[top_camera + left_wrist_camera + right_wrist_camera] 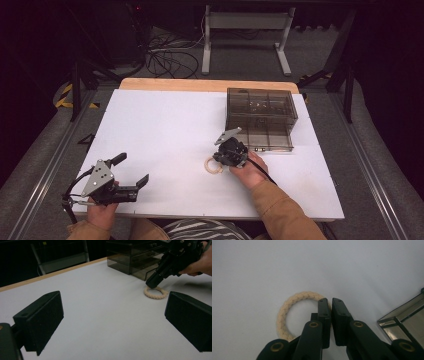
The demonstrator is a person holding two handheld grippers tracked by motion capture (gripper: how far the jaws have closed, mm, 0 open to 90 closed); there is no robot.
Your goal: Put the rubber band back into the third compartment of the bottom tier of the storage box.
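Right gripper (331, 302), angled steeply down at the tabletop (165, 125), has apparently pinched the rope ring (287, 307); left gripper (112, 315) rests gaping wide, near left.

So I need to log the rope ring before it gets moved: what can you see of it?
The ring is a closed loop of cream twisted rope, cotton by the look, lying flat on the white table just in front of the smoked-plastic drawer box. The right tongs are shut on its rim, one jaw inside the loop and one outside. Nothing else touches it.
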